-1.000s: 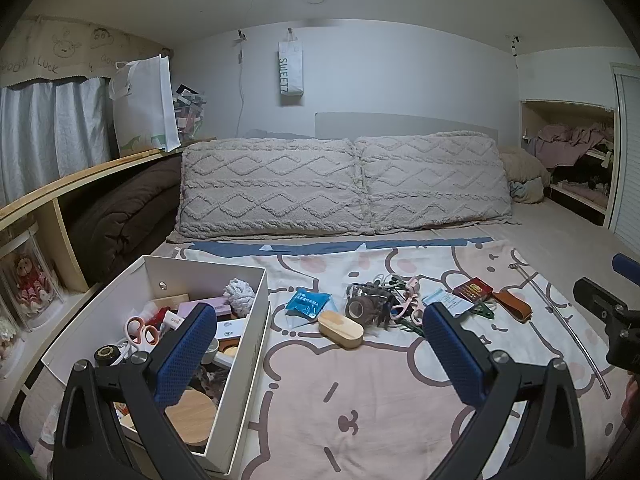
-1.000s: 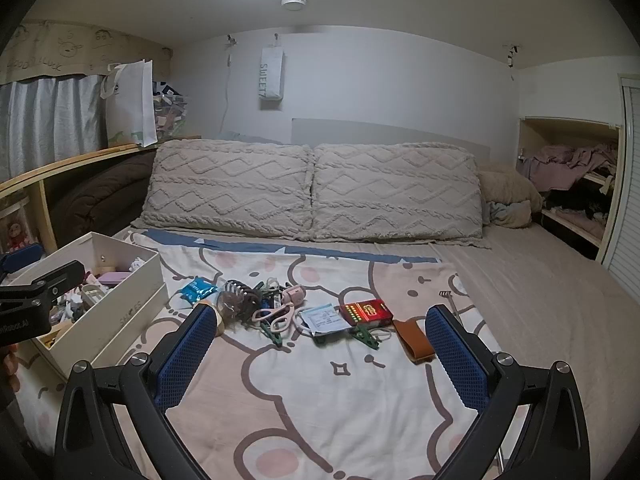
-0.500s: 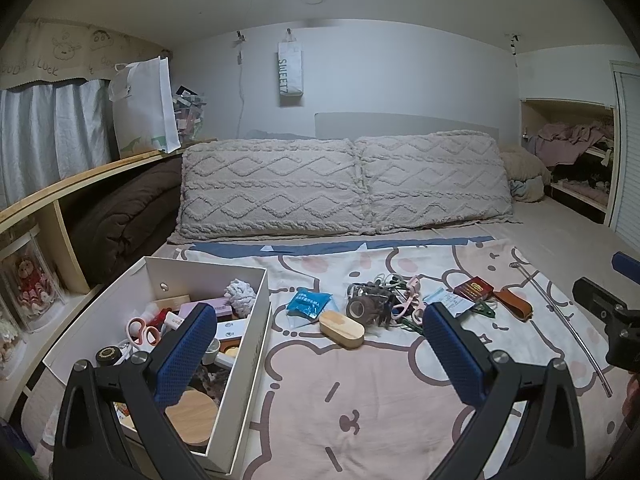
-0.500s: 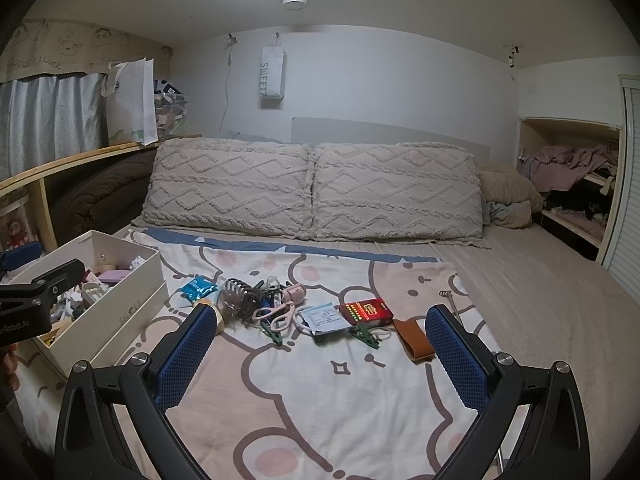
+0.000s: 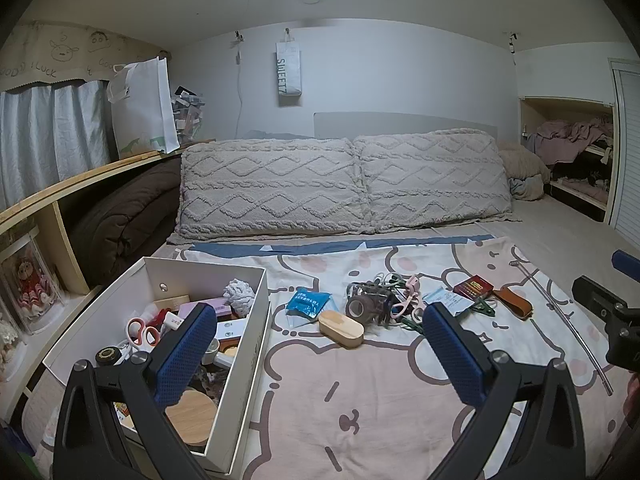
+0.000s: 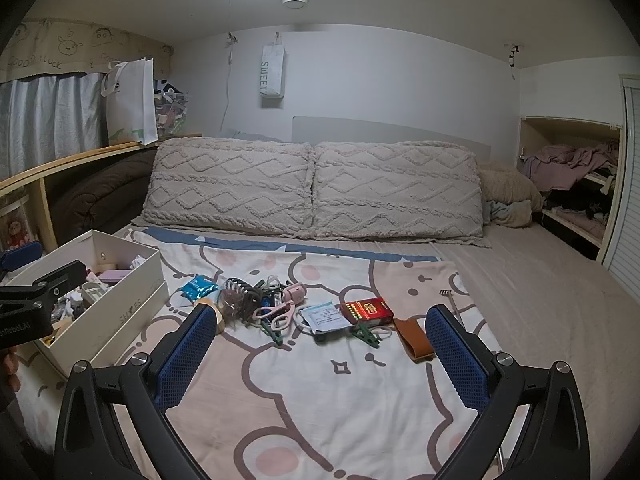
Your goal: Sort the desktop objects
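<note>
— What were the left fingers doing, seen from their own camera?

— The left gripper (image 5: 320, 354) stood spread wide, its blue dimpled pads (image 5: 182, 358) holding nothing and touching nothing. The left pad hung over the white rectangular cardboard box (image 5: 244, 354), which already held orange-handled scissors (image 5: 140, 330), a round pale wooden lid (image 5: 190, 420) and other small things. Ahead, on the cartoon-bear printed blanket (image 5: 360, 400), lay an oval wooden case (image 5: 341, 329), just beside a blue crinkled foil packet (image 5: 308, 303). Right of those sat a tangled heap of clips and cords (image 5: 380, 302), then a small red card box (image 5: 474, 287) and a brown leather strap (image 5: 514, 301). A thin metal rod (image 5: 568, 320) ran along the blanket's right side. The other tool showed at the right edge.

— And from the right camera?

— The right gripper (image 6: 322, 354) was just as wide apart and empty, hovering above the blanket. The heap lay between the pads' lines of sight: pink-handled scissors (image 6: 276, 316), a green plastic clothes peg (image 6: 366, 334), the red box, the strap near the right pad. The white box stood off to the left.

— The room?

— Two cream tufted pillows (image 6: 312, 190) against a grey wall, a wooden ledge (image 6: 80, 160) with a white tote bag (image 6: 130, 102) on the left, and an open cubby of heaped clothes (image 6: 572, 168) on the right.
</note>
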Demonstrator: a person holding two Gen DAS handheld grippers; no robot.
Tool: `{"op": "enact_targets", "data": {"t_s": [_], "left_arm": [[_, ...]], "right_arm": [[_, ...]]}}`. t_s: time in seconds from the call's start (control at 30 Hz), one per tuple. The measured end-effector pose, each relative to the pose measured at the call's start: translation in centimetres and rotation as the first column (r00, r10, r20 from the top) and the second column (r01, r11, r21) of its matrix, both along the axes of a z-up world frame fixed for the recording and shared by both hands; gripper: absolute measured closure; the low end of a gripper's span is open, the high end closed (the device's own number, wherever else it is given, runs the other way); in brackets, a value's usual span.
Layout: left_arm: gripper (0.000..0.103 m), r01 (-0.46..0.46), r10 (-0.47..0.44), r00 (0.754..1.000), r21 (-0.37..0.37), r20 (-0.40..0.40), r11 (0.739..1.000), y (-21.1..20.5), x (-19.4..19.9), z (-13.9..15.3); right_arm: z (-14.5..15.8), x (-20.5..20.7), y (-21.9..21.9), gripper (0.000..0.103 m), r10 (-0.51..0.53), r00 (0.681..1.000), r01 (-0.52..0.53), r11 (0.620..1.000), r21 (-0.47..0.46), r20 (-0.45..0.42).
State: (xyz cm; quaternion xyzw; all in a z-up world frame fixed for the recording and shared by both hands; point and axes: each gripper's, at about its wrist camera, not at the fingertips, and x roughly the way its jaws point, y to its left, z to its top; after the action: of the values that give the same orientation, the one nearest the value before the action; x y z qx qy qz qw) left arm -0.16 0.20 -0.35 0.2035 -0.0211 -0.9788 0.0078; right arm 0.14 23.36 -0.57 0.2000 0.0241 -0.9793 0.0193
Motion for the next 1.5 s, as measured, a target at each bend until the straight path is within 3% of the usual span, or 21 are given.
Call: {"op": "enact_targets", "data": {"t_s": [0.83,1.13,1.5], "left_arm": [[0.0,0.019,-0.018,0.999,0.0,0.027,1.0,0.7,-1.0,-0.7],[0.0,0.087,-0.088,0.99,0.014,0.11,0.996,2.4,-3.8,-4.4],[0.0,0.073,-0.079,0.973,0.035,0.216,0.997,3.7,-7.2,-9.7]], "right_arm": [[-0.5,-0.9,0.0,0.0,-0.005,1.0,0.005,1.0,-0.004,0.019],[-3.5,-3.6,0.7,0.0,-0.008,0.994,0.013,0.999,-0.044,0.106],[-7.9,-6.7,1.6,0.0,-0.035,0.97,0.053,0.996,-0.072,0.242]]}}
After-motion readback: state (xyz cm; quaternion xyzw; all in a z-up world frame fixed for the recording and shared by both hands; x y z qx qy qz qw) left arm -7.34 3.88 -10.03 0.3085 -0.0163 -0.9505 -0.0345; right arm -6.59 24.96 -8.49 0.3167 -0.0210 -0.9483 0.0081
